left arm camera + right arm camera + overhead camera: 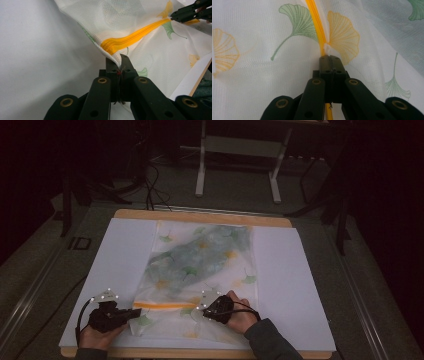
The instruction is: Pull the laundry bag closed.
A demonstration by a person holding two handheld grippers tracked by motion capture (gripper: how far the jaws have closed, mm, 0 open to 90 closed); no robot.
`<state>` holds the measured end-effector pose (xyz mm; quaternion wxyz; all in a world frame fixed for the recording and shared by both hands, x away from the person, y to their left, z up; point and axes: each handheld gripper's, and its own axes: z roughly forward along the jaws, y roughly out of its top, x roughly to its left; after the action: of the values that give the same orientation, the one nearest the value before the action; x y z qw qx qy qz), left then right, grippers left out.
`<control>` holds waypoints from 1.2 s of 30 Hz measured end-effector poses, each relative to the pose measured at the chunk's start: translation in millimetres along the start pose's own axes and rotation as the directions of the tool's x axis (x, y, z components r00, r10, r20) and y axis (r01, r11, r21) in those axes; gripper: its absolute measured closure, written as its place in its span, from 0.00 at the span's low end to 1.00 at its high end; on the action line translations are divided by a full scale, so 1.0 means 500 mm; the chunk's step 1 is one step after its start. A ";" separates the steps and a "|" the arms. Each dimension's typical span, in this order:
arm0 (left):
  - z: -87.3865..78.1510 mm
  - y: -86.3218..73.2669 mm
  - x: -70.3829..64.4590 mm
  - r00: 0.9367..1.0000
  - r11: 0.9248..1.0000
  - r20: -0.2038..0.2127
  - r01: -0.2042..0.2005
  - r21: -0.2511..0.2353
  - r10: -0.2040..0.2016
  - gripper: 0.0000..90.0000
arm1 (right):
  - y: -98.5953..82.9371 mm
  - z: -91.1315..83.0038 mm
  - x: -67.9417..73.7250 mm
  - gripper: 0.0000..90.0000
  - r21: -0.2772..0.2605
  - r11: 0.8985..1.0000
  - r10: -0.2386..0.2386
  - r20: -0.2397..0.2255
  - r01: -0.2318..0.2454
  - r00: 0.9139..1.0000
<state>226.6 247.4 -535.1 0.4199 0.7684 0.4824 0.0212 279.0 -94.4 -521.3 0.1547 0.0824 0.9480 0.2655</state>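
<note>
- Mesh laundry bag (200, 270): thin, translucent white netting printed with green and orange ginkgo leaves; laid flat on the white sheet (125, 255) covering the wooden bench (200, 215), directly ahead of both hand-held grippers. A bluish-green garment is seen through the mesh at the far part.
- Zipper (162, 305): bright orange, ribbed tape, run in a straight band between the two hand-held grippers.
- Left hand-held gripper (134, 312): jaws closed on the bag's corner edge, just below the zipper's end (112, 47); fabric is pinched and lifted slightly, with a fold puckered at the black jaw tips (119, 63).
- Right hand-held gripper (204, 306): jaws closed on the small white zipper pull (328, 48); zipper tape (314, 15) is seen running straight away from the tips, leaf prints on either side.
- Gripper bodies: matte black, hinged links with brass-coloured rivets.
- Bag mesh near the right gripper is rumpled in soft ridges; the sheet beside the left gripper is smooth.
</note>
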 end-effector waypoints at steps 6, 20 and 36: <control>-0.001 0.000 0.000 1.000 1.000 -0.002 -0.002 -0.001 0.002 0.98 | -0.007 -0.004 -0.002 1.00 0.006 1.000 -0.001 0.010 0.001 1.000; 0.000 -0.001 0.001 1.000 1.000 -0.001 -0.002 0.002 0.002 0.98 | -0.043 -0.025 -0.011 1.00 0.032 0.999 0.014 0.022 -0.014 1.000; 0.000 -0.001 0.002 1.000 1.000 -0.002 0.001 -0.001 -0.001 0.98 | -0.078 -0.045 -0.018 1.00 0.063 0.998 0.018 0.045 -0.021 0.999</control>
<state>226.6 248.2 -535.8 0.4197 0.7680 0.4833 0.0217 276.8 -140.4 -521.5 0.1702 0.1025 0.9515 0.2350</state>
